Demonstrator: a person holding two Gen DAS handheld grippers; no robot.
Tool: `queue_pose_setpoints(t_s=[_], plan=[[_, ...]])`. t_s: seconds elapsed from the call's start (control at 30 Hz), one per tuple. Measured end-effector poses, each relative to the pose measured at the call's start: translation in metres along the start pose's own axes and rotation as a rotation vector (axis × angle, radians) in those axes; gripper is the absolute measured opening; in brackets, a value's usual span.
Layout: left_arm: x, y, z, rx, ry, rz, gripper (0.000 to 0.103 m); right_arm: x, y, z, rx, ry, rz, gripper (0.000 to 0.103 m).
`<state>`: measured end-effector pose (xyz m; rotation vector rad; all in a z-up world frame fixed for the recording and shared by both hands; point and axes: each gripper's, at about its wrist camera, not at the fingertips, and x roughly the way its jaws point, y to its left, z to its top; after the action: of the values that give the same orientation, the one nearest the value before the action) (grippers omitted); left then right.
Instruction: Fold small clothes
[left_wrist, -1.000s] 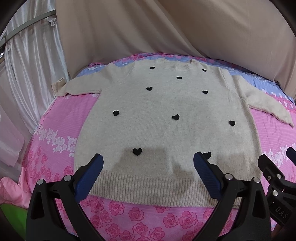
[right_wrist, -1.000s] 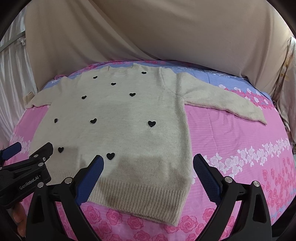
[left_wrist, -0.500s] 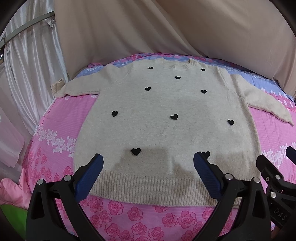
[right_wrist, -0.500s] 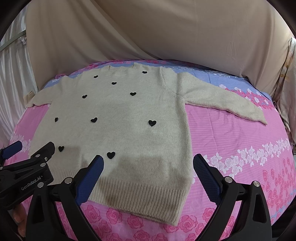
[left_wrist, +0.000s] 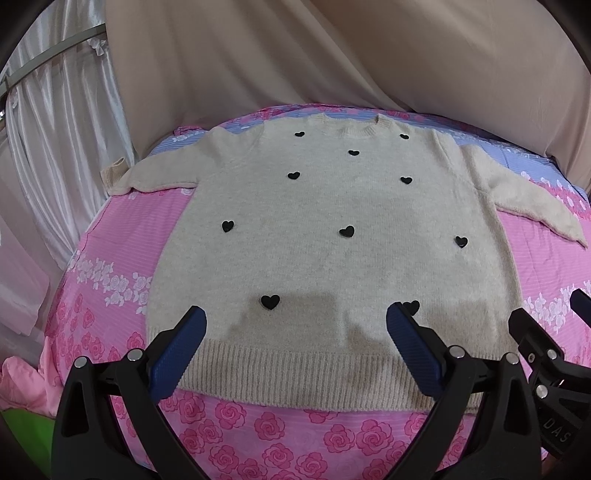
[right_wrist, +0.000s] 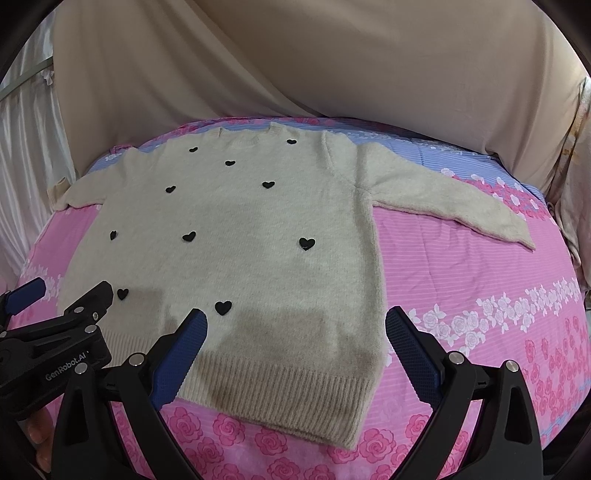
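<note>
Two tools hover over the near edge of a bed, both spread wide with nothing between their blue pads. At far left a white satin curtain (left_wrist: 55, 155) hangs beside the bed, and a beige drape (left_wrist: 332, 55) covers the wall behind it. The left tool (left_wrist: 295, 328) sits above the ribbed hem of a cream sweater (left_wrist: 332, 236), its fingers framing the hem's middle stretch without touching it. The sweater lies flat and face up on the pink rose-print bedsheet (left_wrist: 110, 229), neckline away from the cameras, black hearts (left_wrist: 346, 231) scattered across its front. Its left sleeve reaches toward the curtain side, the cuff at the bed's edge; its right sleeve stretches out across the sheet toward the far right corner. The right tool (right_wrist: 295, 328) hangs above the sweater's lower right corner, one pad over the knit, the other over bare sheet just beside the side seam.
</note>
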<state>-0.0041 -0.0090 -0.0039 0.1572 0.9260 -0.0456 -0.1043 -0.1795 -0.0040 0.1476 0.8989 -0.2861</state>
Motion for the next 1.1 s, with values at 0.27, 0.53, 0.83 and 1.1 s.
queue_pose_setpoints(t_s=[0.27, 0.53, 0.83, 1.1], plan=[[0.001, -0.001, 0.0, 0.002, 0.001, 0.0, 0.096, 0.001, 0.0, 0.002, 0.001, 0.003, 0.0, 0.096], [0.001, -0.002, 0.0, 0.003, 0.003, -0.001, 0.096, 0.004, 0.001, 0.003, 0.003, 0.009, 0.001, 0.096], [0.009, -0.004, 0.003, -0.009, 0.014, -0.004, 0.096, 0.016, -0.015, 0.007, 0.033, 0.036, 0.012, 0.096], [0.011, -0.01, 0.01, -0.052, 0.013, -0.025, 0.096, 0.057, -0.157, 0.034, 0.298, 0.034, -0.124, 0.095]])
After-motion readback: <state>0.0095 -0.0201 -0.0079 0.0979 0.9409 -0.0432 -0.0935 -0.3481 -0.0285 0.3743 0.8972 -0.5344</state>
